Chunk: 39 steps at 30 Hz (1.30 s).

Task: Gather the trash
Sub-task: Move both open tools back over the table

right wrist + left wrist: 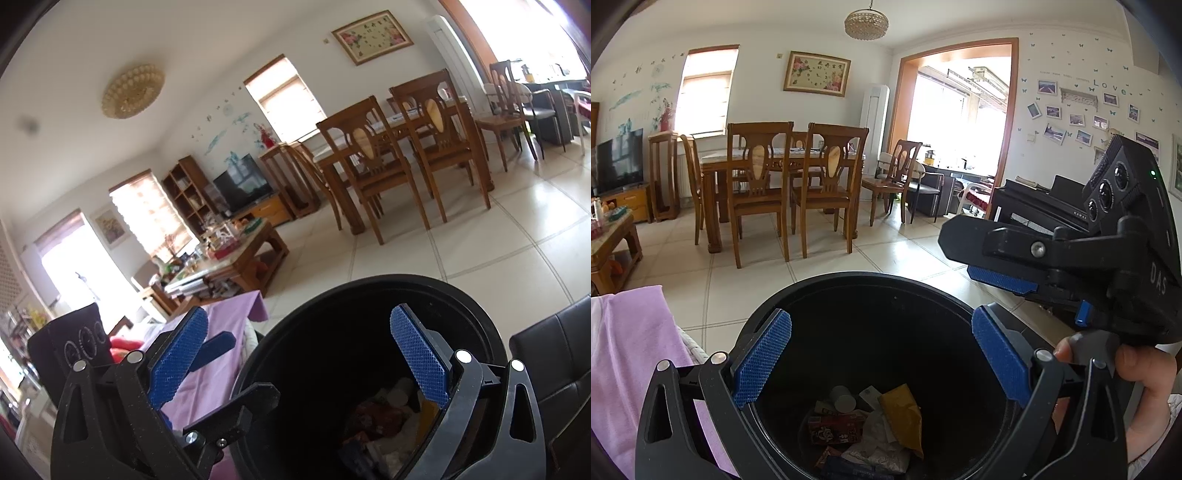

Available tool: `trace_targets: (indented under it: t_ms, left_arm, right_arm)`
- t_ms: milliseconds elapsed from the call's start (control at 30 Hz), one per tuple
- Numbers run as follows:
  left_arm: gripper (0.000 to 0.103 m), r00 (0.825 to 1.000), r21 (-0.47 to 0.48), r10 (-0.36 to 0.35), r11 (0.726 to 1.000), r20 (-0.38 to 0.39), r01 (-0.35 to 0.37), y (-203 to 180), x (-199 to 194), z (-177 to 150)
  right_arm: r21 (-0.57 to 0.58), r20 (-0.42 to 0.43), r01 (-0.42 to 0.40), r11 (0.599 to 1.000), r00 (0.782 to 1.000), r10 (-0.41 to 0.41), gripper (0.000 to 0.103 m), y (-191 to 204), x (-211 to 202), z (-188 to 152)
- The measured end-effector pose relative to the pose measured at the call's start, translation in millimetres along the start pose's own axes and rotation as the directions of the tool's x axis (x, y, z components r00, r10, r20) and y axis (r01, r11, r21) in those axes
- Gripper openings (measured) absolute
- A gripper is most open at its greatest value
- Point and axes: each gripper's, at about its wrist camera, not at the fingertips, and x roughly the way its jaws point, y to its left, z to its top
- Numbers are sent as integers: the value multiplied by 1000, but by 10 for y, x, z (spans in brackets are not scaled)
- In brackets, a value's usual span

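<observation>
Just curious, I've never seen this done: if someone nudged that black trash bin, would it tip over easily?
Probably fairly easily: the black trash bin looks tall, and only a shallow layer of paper and wrappers sits at its bottom, so it is likely light. It might also slide on the glossy floor tiles.

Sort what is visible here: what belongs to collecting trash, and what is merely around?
Job:
black bin
trash in it: yellow packet, red box, white cup
left gripper, open
right gripper, open

Merely around:
purple cloth
dining chairs
piano
coffee table
</observation>
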Motion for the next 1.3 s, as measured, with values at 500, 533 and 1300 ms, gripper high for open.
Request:
trace_targets:
  t_ms: [500, 533, 1300]
  left_arm:
    - [98, 975, -66, 52, 996, -218, -68, 314, -378, -190]
    - [98, 972, -71, 66, 994, -224, -84, 372, -473, -219]
    - [98, 756, 177, 470, 880, -455, -441, 2520, -2320, -1212]
  right_arm:
    - [-25, 2, -73, 997, 997, 73, 98, 335, -72, -3]
    - [-34, -11, -78, 996, 997, 78, 98, 390, -46, -29]
    - [-318, -539, -409, 855, 820, 191, 95, 2986, 1178, -1483]
